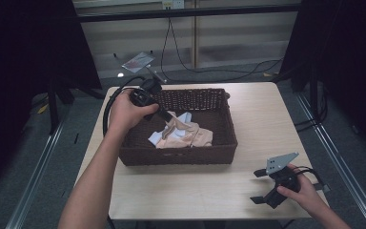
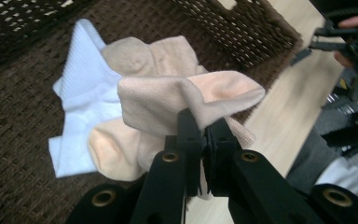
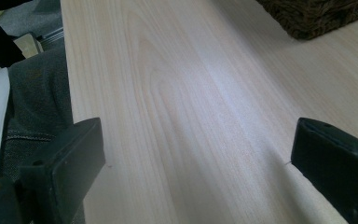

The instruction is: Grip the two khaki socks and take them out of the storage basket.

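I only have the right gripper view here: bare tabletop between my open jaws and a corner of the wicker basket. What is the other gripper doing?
Observer: The left gripper is shut on a peach sock, pinching its fabric above the wicker basket.
Operator: Anything left in the basket?
Observer: Yes. In the left gripper view a white sock lies on the basket floor, with more peach fabric overlapping it.
Operator: Where is my right gripper relative to the basket?
Observer: In the high view the right gripper sits at the table's near right corner, apart from the basket, jaws open and holding nothing.
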Tool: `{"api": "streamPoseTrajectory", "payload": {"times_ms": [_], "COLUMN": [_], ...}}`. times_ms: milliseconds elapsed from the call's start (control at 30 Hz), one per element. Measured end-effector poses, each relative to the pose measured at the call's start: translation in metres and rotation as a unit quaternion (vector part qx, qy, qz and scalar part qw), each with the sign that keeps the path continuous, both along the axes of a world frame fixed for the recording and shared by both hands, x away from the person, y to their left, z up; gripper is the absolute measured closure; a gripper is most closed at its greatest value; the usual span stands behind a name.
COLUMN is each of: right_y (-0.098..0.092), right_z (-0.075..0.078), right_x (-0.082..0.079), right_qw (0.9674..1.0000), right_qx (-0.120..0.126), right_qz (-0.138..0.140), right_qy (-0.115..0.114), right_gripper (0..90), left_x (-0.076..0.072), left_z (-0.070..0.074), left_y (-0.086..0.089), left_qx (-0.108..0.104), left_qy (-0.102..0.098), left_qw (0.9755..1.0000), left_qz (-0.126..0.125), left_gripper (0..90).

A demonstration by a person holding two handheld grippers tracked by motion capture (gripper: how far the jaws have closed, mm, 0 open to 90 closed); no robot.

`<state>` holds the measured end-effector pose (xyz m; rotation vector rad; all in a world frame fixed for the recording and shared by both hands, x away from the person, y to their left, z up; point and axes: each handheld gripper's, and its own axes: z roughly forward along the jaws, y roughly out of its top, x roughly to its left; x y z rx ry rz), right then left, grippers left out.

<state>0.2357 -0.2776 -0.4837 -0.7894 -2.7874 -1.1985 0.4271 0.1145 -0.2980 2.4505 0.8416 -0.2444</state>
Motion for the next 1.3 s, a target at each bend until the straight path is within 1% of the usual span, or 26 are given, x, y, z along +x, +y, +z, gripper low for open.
{"api": "streamPoseTrajectory", "payload": {"times_ms": [100, 133, 267, 367, 400, 433, 467, 567, 600, 700, 733, 767, 800, 833, 867, 900, 933, 1000, 1067, 1100, 1133, 1167, 1200, 1233, 1267, 1300], "right_y": [0.0, 0.0, 0.001, 0.0, 0.001, 0.001, 0.001, 0.001, 0.001, 0.001, 0.001, 0.001, 0.001, 0.001, 0.001, 0.001, 0.001, 0.001, 0.001, 0.001, 0.001, 0.001, 0.001, 0.001, 0.002, 0.002], "right_z": [0.0, 0.0, 0.0, 0.0, 0.0, 0.0, -0.001, -0.001, -0.001, 0.0, 0.0, 0.0, -0.001, -0.001, 0.0, 0.0, 0.0, 0.0, 0.0, 0.0, 0.0, 0.0, 0.0, 0.0, 0.0, 0.0], "right_x": [0.0, 0.0, 0.0, 0.0, 0.0, 0.0, 0.0, 0.0, 0.0, 0.0, 0.0, 0.0, -0.001, -0.001, 0.0, 0.0, -0.001, -0.001, -0.001, -0.001, -0.001, -0.001, -0.001, -0.001, -0.001, -0.001], "right_qw": [1.0, 1.0, 1.0, 1.0, 1.0, 1.0, 1.0, 1.0, 1.0, 1.0, 1.0, 1.0, 1.0, 1.0, 1.0, 1.0, 1.0, 1.0, 1.0, 1.0, 1.0, 1.0, 1.0, 1.0, 1.0, 1.0], "right_qx": [0.0, 0.0, 0.0, 0.002, 0.002, 0.002, 0.002, 0.002, 0.002, 0.002, 0.002, 0.003, 0.003, 0.002, 0.003, 0.003, 0.003, 0.004, 0.004, 0.004, 0.004, 0.003, 0.002, 0.002, 0.003, 0.003], "right_qz": [0.001, 0.001, 0.001, 0.001, 0.001, 0.001, 0.002, 0.002, 0.002, 0.002, 0.002, 0.002, 0.003, 0.003, 0.003, 0.003, 0.003, 0.002, 0.003, 0.003, 0.003, 0.005, 0.006, 0.006, 0.007, 0.008], "right_qy": [0.0, 0.001, 0.001, 0.001, 0.001, 0.001, 0.001, 0.002, 0.002, 0.001, 0.001, 0.001, 0.002, 0.002, 0.001, 0.001, 0.001, 0.003, 0.002, 0.003, 0.003, 0.002, 0.001, 0.003, 0.002, 0.003], "right_gripper": [2.5, 2.5, 2.5, 2.5, 2.5, 2.5, 2.5, 2.5, 2.5, 2.5, 2.5, 2.5, 2.5, 2.5, 2.5, 2.5, 2.5, 2.5, 2.5, 2.5, 2.5, 2.5, 2.5, 2.5, 2.5, 2.5], "left_x": [-0.006, -0.009, -0.017, -0.023, -0.025, -0.027, -0.03, -0.035, -0.037, -0.042, -0.044, -0.045, -0.047, -0.049, -0.05, -0.051, -0.053, -0.055, -0.057, -0.058, -0.059, -0.06, -0.062, -0.062, -0.063, -0.063], "left_z": [0.005, 0.006, 0.013, 0.018, 0.021, 0.022, 0.024, 0.028, 0.028, 0.029, 0.028, 0.028, 0.026, 0.026, 0.024, 0.023, 0.022, 0.021, 0.02, 0.019, 0.019, 0.018, 0.016, 0.015, 0.014, 0.011], "left_y": [-0.003, -0.004, -0.007, -0.009, -0.009, -0.01, -0.011, -0.012, -0.012, -0.013, -0.014, -0.014, -0.015, -0.016, -0.017, -0.017, -0.018, -0.019, -0.02, -0.021, -0.022, -0.022, -0.023, -0.023, -0.024, -0.025], "left_qx": [0.002, -0.003, 0.006, 0.001, 0.003, 0.0, 0.005, 0.006, 0.003, 0.005, 0.002, 0.004, -0.002, 0.0, -0.006, -0.002, -0.007, -0.008, -0.005, -0.009, -0.007, -0.01, -0.012, -0.009, -0.009, -0.007], "left_qy": [0.002, 0.004, 0.002, 0.001, 0.004, 0.002, 0.005, 0.002, 0.0, 0.002, 0.001, 0.001, 0.002, 0.003, 0.001, 0.002, 0.003, 0.0, 0.001, -0.001, 0.0, -0.003, -0.001, -0.003, -0.001, -0.005], "left_qw": [0.9998, 0.9998, 0.9993, 0.9989, 0.9987, 0.9985, 0.9982, 0.9977, 0.9975, 0.9966, 0.9966, 0.9962, 0.9961, 0.9959, 0.9957, 0.995, 0.9953, 0.995, 0.9946, 0.9943, 0.9939, 0.9937, 0.994, 0.9933, 0.9933, 0.9927], "left_qz": [-0.018, -0.021, -0.036, -0.046, -0.052, -0.054, -0.06, -0.068, -0.071, -0.082, -0.083, -0.087, -0.088, -0.091, -0.093, -0.1, -0.096, -0.1, -0.104, -0.106, -0.11, -0.111, -0.109, -0.116, -0.115, -0.12], "left_gripper": [86.6, 86.6, 86.6, 86.6, 86.6, 86.6, 86.6, 86.5, 86.5, 86.6, 86.5, 86.6, 86.6, 86.6, 86.6, 86.6, 86.5, 86.5, 86.5, 86.4, 86.3, 86.2, 86.2, 86.2, 86.2, 86.2]}}
